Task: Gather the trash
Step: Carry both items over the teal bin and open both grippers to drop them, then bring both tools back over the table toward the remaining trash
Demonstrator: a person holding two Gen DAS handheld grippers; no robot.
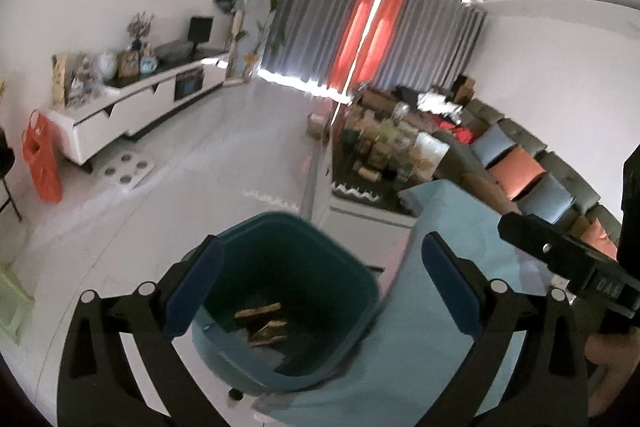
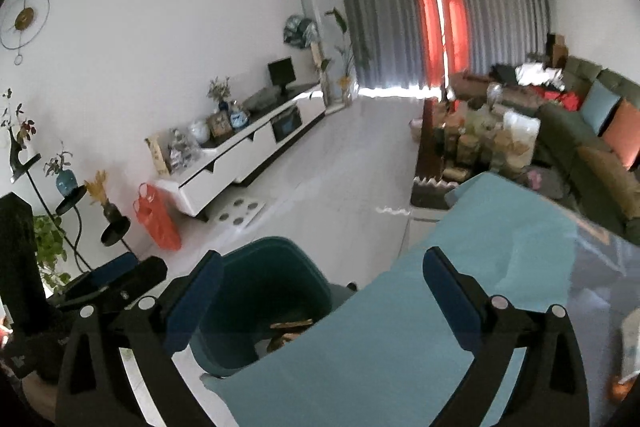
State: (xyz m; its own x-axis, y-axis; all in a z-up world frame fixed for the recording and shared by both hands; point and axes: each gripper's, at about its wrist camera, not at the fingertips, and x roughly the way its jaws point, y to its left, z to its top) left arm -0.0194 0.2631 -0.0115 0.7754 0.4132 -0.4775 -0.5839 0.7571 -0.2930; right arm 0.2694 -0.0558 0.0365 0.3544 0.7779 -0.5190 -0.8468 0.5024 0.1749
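Note:
A dark teal trash bin (image 1: 248, 231) stands on the floor beside a table under a light blue cloth (image 1: 444, 227). Brown pieces of trash (image 1: 262, 321) lie at its bottom. My left gripper (image 1: 324, 291) hangs above the bin's mouth, open, with nothing between its blue pads. The right gripper (image 1: 560, 259) shows at the right edge of the left wrist view. In the right wrist view my right gripper (image 2: 324, 299) is open and empty over the cloth's (image 2: 400, 327) edge, with the bin (image 2: 264, 267) below left and trash (image 2: 290, 331) inside. The left gripper (image 2: 112, 281) shows at the left.
A white TV cabinet (image 1: 140, 103) with ornaments runs along the left wall, an orange bag (image 1: 42, 159) leaning by it. A low table crowded with jars (image 1: 384, 147) and a green sofa with cushions (image 1: 520, 163) lie ahead on the right. White tiled floor (image 1: 224, 155) spreads between.

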